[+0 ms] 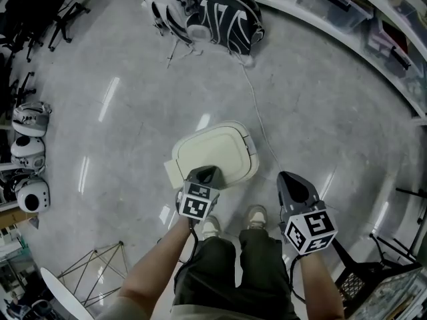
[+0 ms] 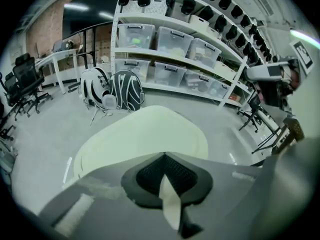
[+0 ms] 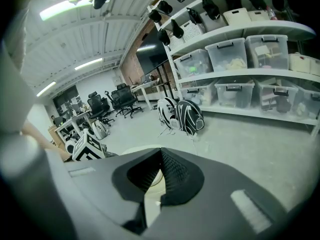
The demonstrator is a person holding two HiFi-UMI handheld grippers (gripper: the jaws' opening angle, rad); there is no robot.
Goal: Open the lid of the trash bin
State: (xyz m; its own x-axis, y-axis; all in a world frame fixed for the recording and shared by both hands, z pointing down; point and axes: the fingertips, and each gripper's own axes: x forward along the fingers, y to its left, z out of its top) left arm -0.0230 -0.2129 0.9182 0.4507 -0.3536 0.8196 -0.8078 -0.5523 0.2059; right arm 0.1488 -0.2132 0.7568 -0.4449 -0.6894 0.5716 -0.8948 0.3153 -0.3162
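Note:
The trash bin stands on the grey floor with its cream lid (image 1: 217,149) down. My left gripper (image 1: 208,173) hovers over the lid's near edge, jaws shut and holding nothing. In the left gripper view the lid (image 2: 145,134) fills the space just beyond the left gripper (image 2: 164,155). My right gripper (image 1: 291,177) hangs over bare floor to the right of the bin, jaws shut and empty. From the right gripper view a strip of the lid (image 3: 134,148) shows past the right gripper (image 3: 161,150), with the left gripper's marker cube (image 3: 90,146) beside it.
Two black-and-white bags (image 1: 200,9) lie beyond the bin, and a thin cable (image 1: 257,105) runs from them past the bin's right side. Shelves with plastic boxes (image 1: 347,5) line the right. White helmets (image 1: 30,152) sit at left. The person's shoes (image 1: 255,215) are just behind the bin.

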